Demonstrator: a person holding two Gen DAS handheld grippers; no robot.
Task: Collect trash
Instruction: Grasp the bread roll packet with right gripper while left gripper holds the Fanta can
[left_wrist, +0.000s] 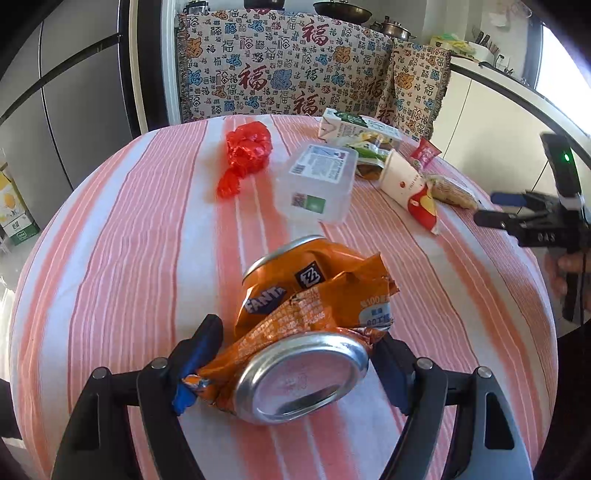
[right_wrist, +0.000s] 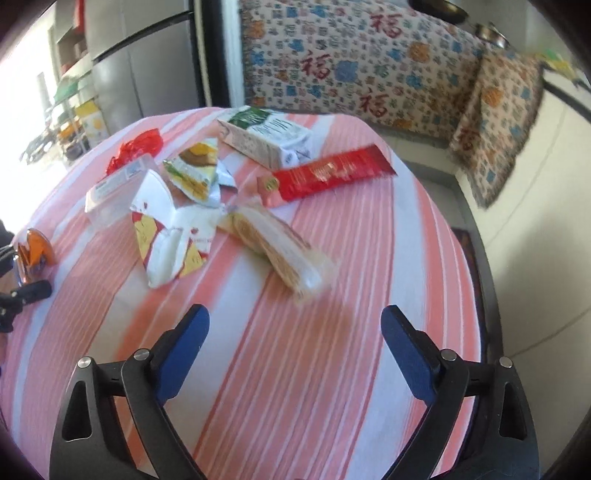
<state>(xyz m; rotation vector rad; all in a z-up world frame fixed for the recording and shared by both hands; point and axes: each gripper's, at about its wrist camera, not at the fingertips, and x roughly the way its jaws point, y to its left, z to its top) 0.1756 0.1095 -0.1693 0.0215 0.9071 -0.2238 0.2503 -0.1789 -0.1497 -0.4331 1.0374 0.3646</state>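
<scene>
My left gripper (left_wrist: 295, 354) is shut on a crushed orange Fanta can (left_wrist: 306, 314), held just above the striped tablecloth (left_wrist: 129, 240); the can also shows at the left edge of the right wrist view (right_wrist: 35, 251). My right gripper (right_wrist: 295, 332) is open and empty above the cloth; it shows at the right edge of the left wrist view (left_wrist: 495, 208). Ahead of it lie a cracker packet (right_wrist: 273, 251), a white and red wrapper (right_wrist: 166, 236), a red sachet (right_wrist: 325, 173), a sandwich wrapper (right_wrist: 195, 173) and a milk carton (right_wrist: 266, 136).
A clear plastic box (left_wrist: 317, 184) and a red crumpled bag (left_wrist: 245, 155) lie on the far half of the table. A sofa with a patterned cover (left_wrist: 288, 66) stands behind the table. A white counter (left_wrist: 498, 110) is at the right.
</scene>
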